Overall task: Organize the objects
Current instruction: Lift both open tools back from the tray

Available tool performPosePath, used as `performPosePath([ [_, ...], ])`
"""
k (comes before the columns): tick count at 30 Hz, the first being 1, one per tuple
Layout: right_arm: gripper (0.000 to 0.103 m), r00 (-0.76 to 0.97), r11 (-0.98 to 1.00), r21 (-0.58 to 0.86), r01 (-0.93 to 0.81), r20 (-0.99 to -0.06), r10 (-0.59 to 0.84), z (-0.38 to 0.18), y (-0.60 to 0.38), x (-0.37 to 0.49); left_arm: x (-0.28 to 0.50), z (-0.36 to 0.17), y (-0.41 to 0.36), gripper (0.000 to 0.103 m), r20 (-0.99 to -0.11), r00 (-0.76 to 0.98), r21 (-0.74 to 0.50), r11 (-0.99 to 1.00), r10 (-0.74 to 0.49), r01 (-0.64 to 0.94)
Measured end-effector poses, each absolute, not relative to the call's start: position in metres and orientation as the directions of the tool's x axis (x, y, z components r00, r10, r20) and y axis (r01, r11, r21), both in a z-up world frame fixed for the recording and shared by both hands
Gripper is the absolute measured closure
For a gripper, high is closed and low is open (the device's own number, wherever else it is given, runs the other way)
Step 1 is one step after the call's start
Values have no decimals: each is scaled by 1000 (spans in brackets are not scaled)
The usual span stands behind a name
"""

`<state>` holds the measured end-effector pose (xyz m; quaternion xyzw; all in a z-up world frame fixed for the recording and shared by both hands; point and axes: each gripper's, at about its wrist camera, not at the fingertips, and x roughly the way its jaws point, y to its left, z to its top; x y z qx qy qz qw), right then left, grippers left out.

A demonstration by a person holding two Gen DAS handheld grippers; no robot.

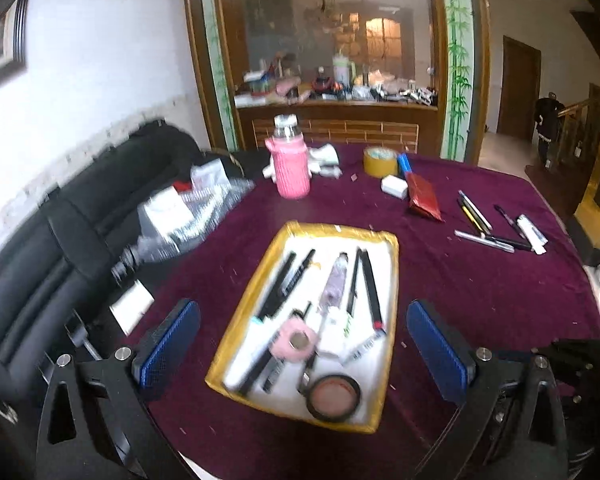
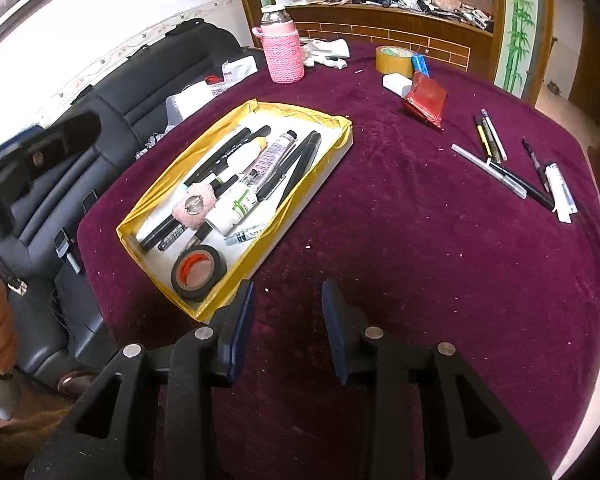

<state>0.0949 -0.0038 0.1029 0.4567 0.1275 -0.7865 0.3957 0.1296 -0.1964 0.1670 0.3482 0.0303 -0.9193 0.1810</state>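
A yellow-rimmed tray (image 1: 388,264) (image 2: 332,156) sits on the purple tablecloth. It holds several pens, tubes, a pink fuzzy item (image 1: 296,342) (image 2: 193,205) and a black tape roll (image 1: 334,398) (image 2: 198,272). My left gripper (image 1: 302,344) is open and empty, its blue pads on either side of the tray's near half, above it. My right gripper (image 2: 288,316) is open and empty over bare cloth, just right of the tray's near corner. Several loose pens (image 1: 488,224) (image 2: 500,160) lie on the cloth to the right.
A pink-sleeved bottle (image 1: 290,164) (image 2: 281,50), white cloth (image 2: 326,54), a yellow tape roll (image 1: 380,160) (image 2: 394,60), a white box (image 1: 394,186) (image 2: 396,82) and a red pouch (image 1: 422,198) (image 2: 426,100) stand at the far side. A black sofa (image 2: 112,92) with bags lies left.
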Motion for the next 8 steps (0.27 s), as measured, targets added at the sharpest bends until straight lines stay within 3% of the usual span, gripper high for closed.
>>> performPosePath([
  [2,69,-270,-651,154,743,-822,-502,102,-2,96,132,161,-197,1,-675,-666,63,-924,-318,377],
  [8,65,-253,-623,149,768,-823,-509,101,-2,104,143,150,-186,1,-662,-594,192,-870,-457,455],
])
